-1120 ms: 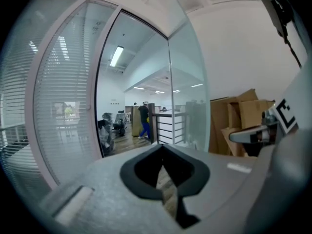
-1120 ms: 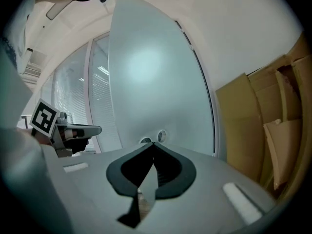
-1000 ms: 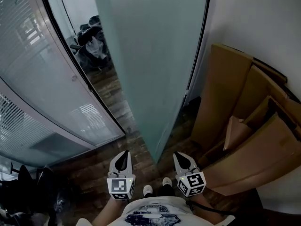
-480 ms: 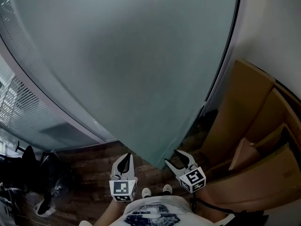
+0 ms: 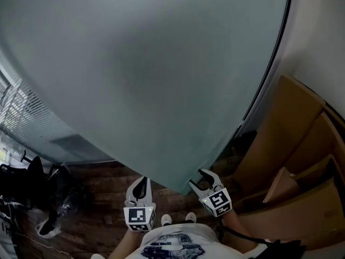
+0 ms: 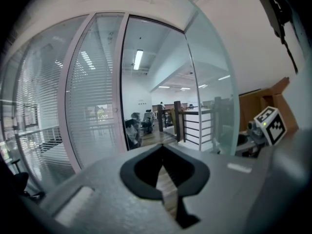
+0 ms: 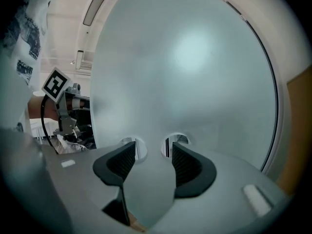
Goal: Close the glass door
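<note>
facing the glass door (image 5: 161, 80), swung out from its dark frame strip (image 5: 269, 74) and not yet shut, with the doorway (image 6: 151, 101) wide open to the door's left. holding the right gripper (image 5: 199, 179) at the door's lower corner, jaws opening, nothing pinched between them, only the door's frosted face just ahead. carrying the left gripper (image 5: 140, 183) just left of that corner, clenched on nothing and apart from the glass.

judging the risks from here:
- pushing on smooth glass with spread jaws: likely to skid across the door's face, so a push may glance off and leave the door ajar.
- pushing low at the corner: may flex the door or twist it instead of swinging it cleanly.
- snagging a jaw tip on one of the two round clear spots (image 7: 176, 141) low in the door; cannot tell whether holes or bare glass.
- shoving too hard: could slam the glass into its frame.
- following the door's edge too far: could trap a jaw against the frame.
- standing close: shoes (image 5: 178, 218) just below the door's corner, in the path of its sweep.
- cardboard boxes (image 5: 302, 161) right of the door: little room to step aside there.
</note>
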`<control>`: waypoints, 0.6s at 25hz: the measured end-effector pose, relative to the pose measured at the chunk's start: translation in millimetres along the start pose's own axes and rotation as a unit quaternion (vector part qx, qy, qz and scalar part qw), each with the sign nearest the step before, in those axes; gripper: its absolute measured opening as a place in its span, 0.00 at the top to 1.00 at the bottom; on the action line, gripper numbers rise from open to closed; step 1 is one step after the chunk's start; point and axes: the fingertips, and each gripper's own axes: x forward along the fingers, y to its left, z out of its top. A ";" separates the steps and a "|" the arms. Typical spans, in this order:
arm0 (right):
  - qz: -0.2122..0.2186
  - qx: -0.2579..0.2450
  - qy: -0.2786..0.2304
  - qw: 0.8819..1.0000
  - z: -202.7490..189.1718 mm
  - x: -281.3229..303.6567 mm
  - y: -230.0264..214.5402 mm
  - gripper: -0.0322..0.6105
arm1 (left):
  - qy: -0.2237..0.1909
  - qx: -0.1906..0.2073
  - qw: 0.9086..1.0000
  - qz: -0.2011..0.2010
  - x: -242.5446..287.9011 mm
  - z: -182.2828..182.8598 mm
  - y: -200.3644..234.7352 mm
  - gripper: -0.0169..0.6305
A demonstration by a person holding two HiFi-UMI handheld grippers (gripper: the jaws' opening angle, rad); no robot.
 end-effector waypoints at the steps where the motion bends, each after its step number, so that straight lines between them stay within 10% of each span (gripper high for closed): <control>1: 0.003 -0.002 -0.001 1.000 0.5 2.4 0.7 0.57 | 0.000 0.002 1.000 0.004 -0.7 -0.8 1.3 0.97; 15: 0.014 -0.024 0.011 1.000 6.9 18.0 6.8 0.75 | -0.002 0.003 0.999 0.040 -5.2 -1.7 3.0 0.97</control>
